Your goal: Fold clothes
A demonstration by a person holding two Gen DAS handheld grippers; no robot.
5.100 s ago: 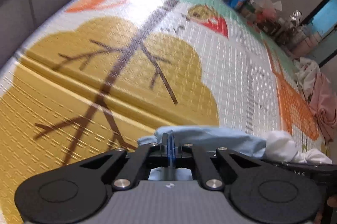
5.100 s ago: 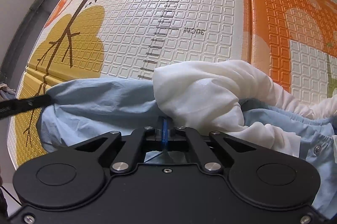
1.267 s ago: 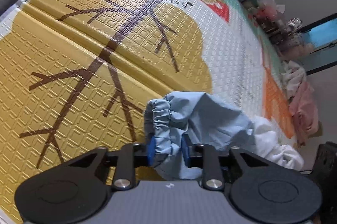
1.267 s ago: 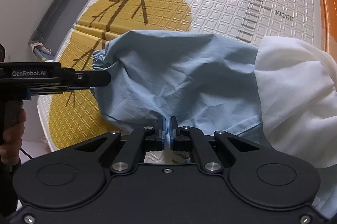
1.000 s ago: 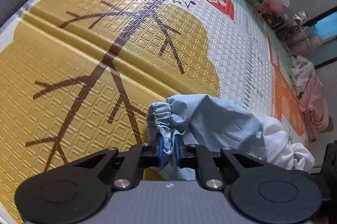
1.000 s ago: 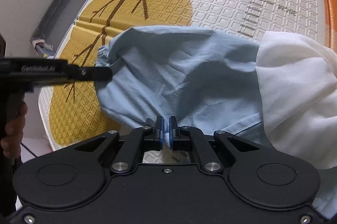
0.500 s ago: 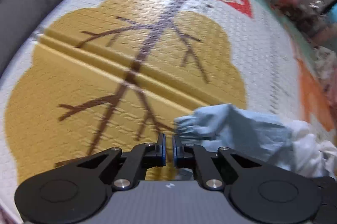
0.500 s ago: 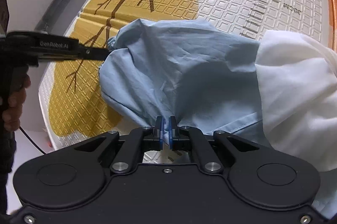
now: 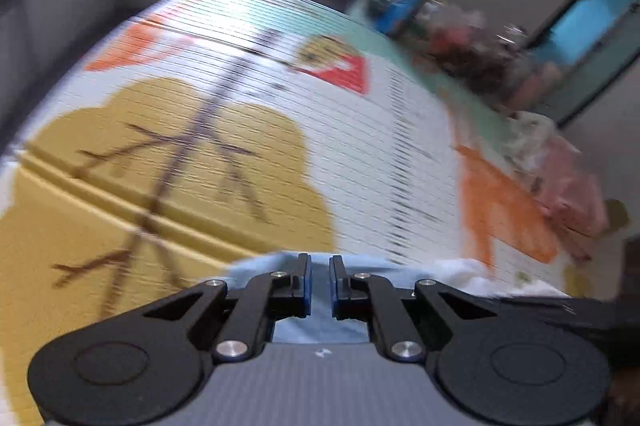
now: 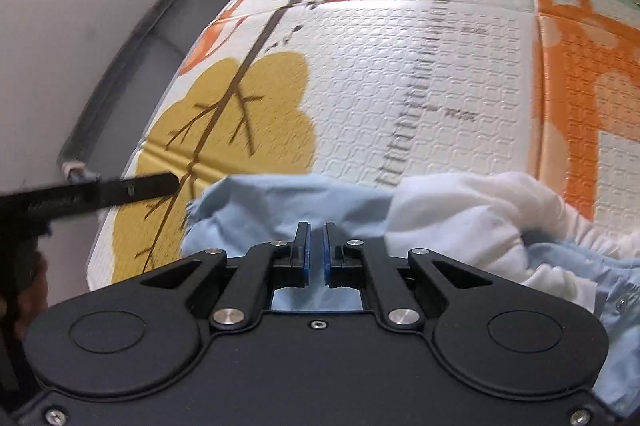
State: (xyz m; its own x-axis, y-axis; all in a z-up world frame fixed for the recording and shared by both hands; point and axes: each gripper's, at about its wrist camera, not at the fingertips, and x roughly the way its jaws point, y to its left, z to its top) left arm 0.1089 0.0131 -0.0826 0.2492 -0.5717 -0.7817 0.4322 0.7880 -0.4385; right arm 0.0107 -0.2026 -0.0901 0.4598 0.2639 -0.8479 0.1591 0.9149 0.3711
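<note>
A crumpled light blue garment (image 10: 280, 209) lies on the patterned play mat (image 10: 400, 45), with a white garment (image 10: 460, 218) bunched against its right side. My right gripper (image 10: 316, 254) hovers over the blue cloth, shut to a narrow slit, and no fold shows clamped in it. In the right wrist view my left gripper (image 10: 132, 187) reaches in from the left, its tip just short of the blue cuff. The blurred left wrist view shows the left gripper (image 9: 319, 282) shut and empty above the blue garment (image 9: 256, 264), with the white garment (image 9: 460, 270) to its right.
A pile of pink and white clothes (image 9: 568, 177) lies at the mat's far right edge. Boxes and clutter (image 9: 460, 37) line the far side. A grey wall base (image 10: 120, 45) runs along the mat's left. A person's hand (image 10: 24, 290) holds the left gripper.
Both grippers have risen and tipped upward, so the clothes sit lower in each view. The left gripper's tip has come off the blue cuff. The cloth no longer gathers into the right jaws.
</note>
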